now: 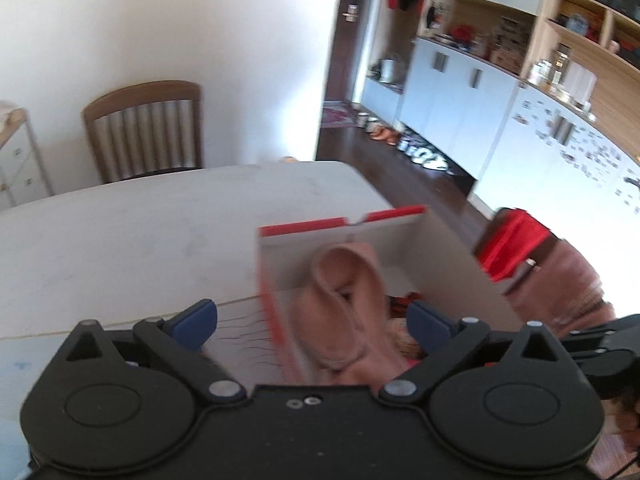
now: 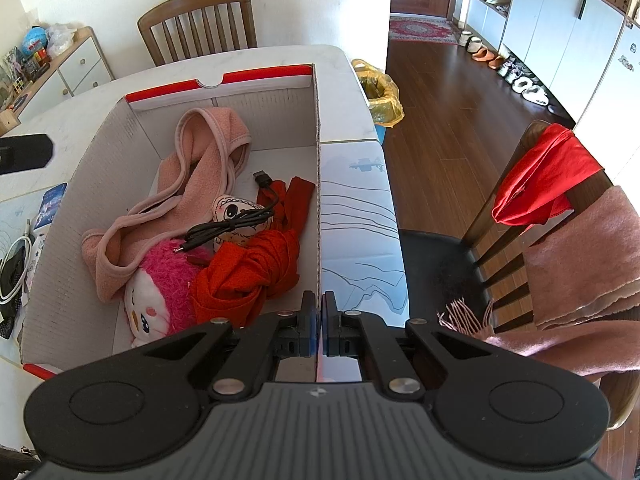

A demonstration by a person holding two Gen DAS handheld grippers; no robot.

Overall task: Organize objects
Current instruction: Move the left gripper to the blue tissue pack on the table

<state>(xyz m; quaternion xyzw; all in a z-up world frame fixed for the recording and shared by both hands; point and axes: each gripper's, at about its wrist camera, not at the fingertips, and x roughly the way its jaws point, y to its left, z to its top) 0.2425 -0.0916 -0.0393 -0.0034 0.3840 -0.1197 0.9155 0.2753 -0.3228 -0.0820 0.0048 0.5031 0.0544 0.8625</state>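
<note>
Lying in the white, red-rimmed box: pink fleece garment at 11 o'clock, red scarf, black cable, pink plush. Right gripper is clenching the box wall; left gripper is hanging released.

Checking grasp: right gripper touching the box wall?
Touching. Right wrist view shows the right gripper fingers closed on the cardboard box wall, no gap.

Open left claw over pink garment in box.

White box edged red holds pale pink garment, hot-pink plush, orange-red cloth, black cable
</note>
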